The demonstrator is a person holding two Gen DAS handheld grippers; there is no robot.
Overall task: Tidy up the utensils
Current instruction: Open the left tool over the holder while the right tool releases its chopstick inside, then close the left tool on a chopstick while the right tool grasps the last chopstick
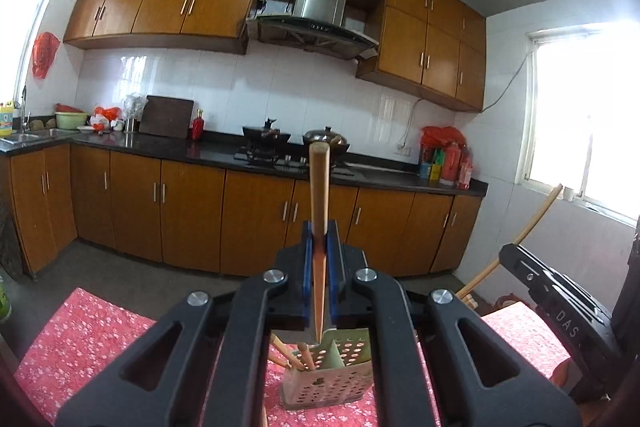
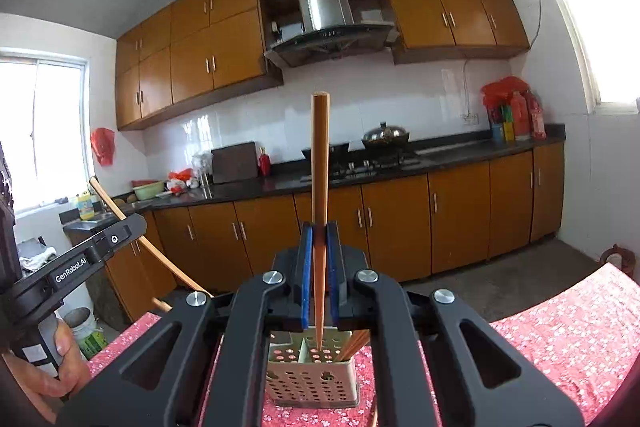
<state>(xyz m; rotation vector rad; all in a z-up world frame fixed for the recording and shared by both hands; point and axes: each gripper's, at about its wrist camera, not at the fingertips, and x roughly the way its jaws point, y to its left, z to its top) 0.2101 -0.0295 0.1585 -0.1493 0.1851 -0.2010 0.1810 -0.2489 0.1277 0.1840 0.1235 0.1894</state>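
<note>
My left gripper (image 1: 319, 241) is shut on a wooden chopstick (image 1: 319, 195) that stands upright, its thin tip down just above a perforated metal utensil holder (image 1: 326, 383) on the red flowered tablecloth (image 1: 84, 339). Several wooden chopsticks (image 1: 294, 355) lean in the holder's left compartment. My right gripper (image 2: 319, 239) is shut on another upright chopstick (image 2: 320, 163), whose tip hangs over the same holder (image 2: 312, 379). More chopsticks (image 2: 354, 345) lean in that holder's right side. Each gripper also shows at the edge of the other's view.
Behind the table runs a kitchen counter (image 1: 208, 151) with a stove and pans (image 1: 296, 143), a chopping board (image 1: 167, 117), bottles (image 1: 448, 159) and a sink (image 1: 28, 137). A hand (image 2: 56, 367) grips the left tool's handle. Brown cabinets line the wall.
</note>
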